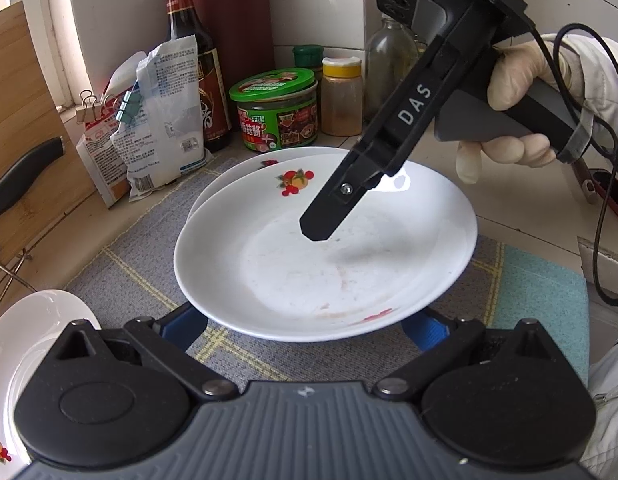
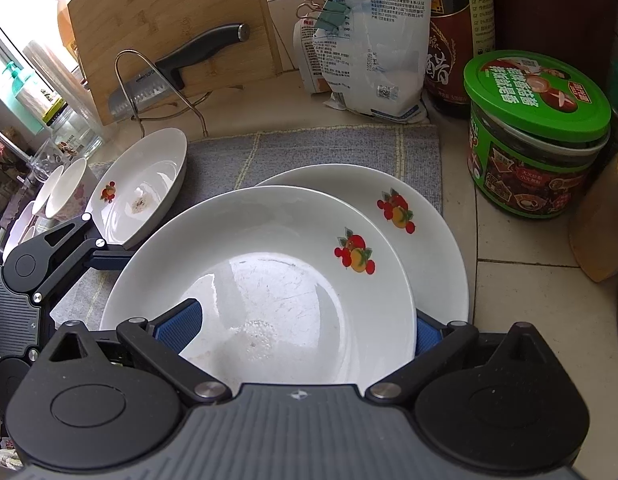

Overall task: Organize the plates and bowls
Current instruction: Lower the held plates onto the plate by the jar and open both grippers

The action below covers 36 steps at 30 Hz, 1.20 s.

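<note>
A white plate with a fruit print lies on top of a second, like plate on a grey mat. My left gripper is open, its blue pads at the top plate's near rim. My right gripper is open too, its jaws spread either side of the top plate's rim; in the left wrist view one of its fingers hovers over the plate. A third plate sits tilted at the left, beside small bowls.
A green-lidded jar, sauce bottle, spice jars and clipped bags line the back wall. A cutting board with a knife stands at the left. A sink area lies at the far left.
</note>
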### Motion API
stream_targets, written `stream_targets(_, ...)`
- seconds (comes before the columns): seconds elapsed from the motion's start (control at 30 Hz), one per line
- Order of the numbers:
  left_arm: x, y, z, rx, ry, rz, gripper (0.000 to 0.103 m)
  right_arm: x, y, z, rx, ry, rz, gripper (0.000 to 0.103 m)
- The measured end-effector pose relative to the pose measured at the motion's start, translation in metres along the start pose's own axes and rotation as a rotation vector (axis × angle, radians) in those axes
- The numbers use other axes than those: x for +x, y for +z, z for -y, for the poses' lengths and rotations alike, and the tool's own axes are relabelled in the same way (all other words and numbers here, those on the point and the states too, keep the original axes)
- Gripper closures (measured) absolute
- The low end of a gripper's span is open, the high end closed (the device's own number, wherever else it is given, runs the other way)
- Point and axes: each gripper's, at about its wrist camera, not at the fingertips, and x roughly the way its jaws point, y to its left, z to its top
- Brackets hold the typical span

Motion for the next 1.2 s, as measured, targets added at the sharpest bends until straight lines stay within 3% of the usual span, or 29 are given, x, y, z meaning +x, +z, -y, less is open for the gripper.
stream_targets(1.2, 0.015, 0.007, -0.003, 0.039, 0.020, -0.037, 0.001, -0.017, -0.009, 0.000, 0.083, -0.056, 0.004, 0.000)
